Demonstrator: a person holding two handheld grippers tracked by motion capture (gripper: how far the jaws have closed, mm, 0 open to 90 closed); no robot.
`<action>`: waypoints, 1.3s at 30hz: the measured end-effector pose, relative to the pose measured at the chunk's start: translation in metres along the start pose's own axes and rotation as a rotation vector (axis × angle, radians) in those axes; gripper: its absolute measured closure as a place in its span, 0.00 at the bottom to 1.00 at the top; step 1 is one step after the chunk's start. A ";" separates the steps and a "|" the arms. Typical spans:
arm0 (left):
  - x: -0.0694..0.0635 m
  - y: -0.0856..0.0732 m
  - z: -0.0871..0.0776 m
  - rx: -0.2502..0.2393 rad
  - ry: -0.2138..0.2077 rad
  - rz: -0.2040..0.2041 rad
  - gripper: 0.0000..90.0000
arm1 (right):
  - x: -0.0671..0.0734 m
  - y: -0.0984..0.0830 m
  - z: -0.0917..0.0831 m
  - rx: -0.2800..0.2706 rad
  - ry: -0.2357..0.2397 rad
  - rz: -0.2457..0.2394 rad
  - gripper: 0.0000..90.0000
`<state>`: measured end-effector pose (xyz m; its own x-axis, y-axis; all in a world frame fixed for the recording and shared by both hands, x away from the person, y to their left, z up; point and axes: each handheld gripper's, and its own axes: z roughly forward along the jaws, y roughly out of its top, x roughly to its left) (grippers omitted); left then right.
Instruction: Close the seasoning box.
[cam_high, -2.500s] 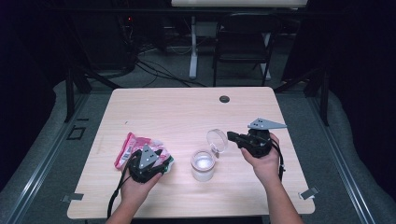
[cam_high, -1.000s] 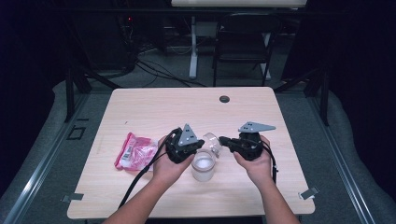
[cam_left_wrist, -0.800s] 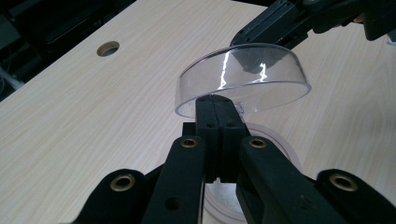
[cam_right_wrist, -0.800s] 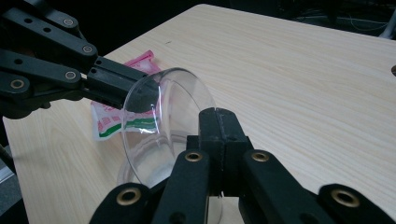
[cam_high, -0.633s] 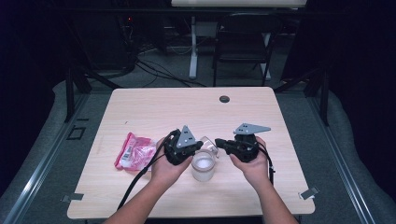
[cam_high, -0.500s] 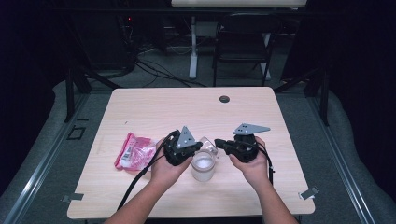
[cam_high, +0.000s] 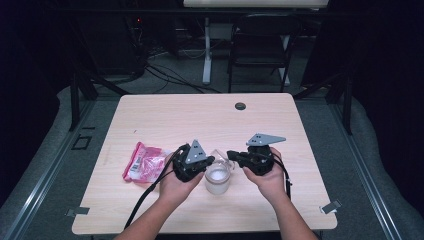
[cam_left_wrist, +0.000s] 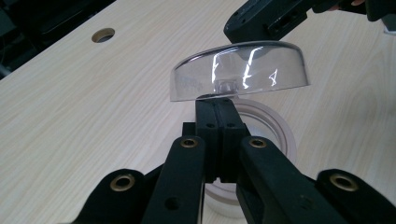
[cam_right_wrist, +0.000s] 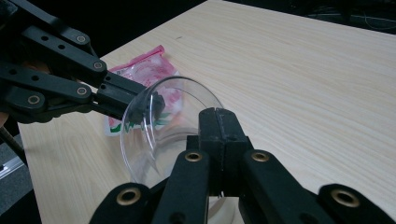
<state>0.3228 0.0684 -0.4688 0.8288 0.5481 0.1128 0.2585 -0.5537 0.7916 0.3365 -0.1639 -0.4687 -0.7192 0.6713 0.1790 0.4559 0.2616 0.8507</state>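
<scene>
left gripper view has the clear domed plastic lid (cam_left_wrist: 240, 70) tilted just above the left claw (cam_left_wrist: 218, 105), whose jaws are pressed together on the lid's rim. right above the tips sits the right claw (cam_left_wrist: 261, 21), also closed on the lid; in the right gripper view (cam_right_wrist: 218, 123) its shut jaws pinch the near edge. below both claws stands the small frosted cup with white contents (cam_high: 218, 179), lid off. i judge this a hand-over or lid fitting; next, lower it level onto the cup. left of the left claw lies a pink plastic packet (cam_high: 142, 161).
</scene>
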 end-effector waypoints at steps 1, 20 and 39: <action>0.000 -0.002 0.000 0.001 0.002 0.001 1.00 | 0.000 0.000 0.001 0.000 0.002 -0.003 1.00; -0.001 -0.032 -0.001 0.022 -0.002 -0.050 1.00 | 0.011 -0.004 0.013 0.039 0.033 -0.039 1.00; -0.002 -0.046 0.000 0.056 0.000 -0.048 1.00 | 0.015 -0.007 0.020 0.064 0.053 -0.055 1.00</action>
<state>0.3096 0.0930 -0.5049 0.8146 0.5750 0.0758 0.3253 -0.5612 0.7611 0.3328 -0.1417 -0.4814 -0.7699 0.6177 0.1600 0.4462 0.3419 0.8271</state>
